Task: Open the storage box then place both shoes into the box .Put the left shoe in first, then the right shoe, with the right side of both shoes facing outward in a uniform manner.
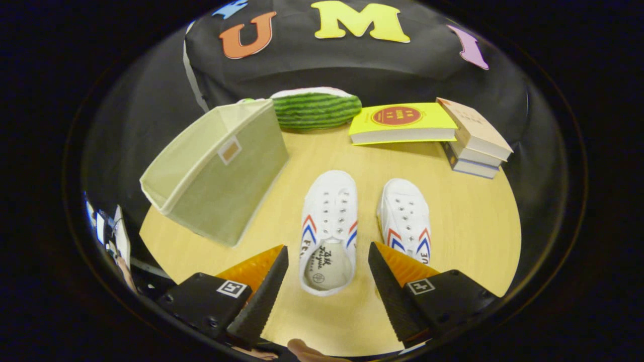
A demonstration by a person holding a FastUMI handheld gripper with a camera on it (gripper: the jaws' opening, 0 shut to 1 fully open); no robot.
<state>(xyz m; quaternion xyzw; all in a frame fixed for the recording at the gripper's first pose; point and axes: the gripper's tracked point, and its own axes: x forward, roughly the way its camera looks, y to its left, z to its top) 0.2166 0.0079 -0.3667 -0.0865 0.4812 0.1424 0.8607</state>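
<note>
The wooden surface [453,211] carries everything. The beige fabric storage box [216,171] stands tilted, well to the left of the left shoe [328,231], its open top turned away. The gripper [327,281] hangs with fingers spread wide, touching nothing; the left shoe's heel lies between them, toe pointing away. The right shoe [405,218] sits just beside it, partly behind the right finger. Beyond the shoes lie stacked books [475,138], a yellow book [402,123] and a green striped cushion [316,108].

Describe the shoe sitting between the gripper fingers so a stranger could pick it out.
On the round wooden table, right of the beige fabric storage box, two white sneakers lie side by side. It is the left-hand sneaker, between the open gripper fingers, with its printed insole in view.
</note>
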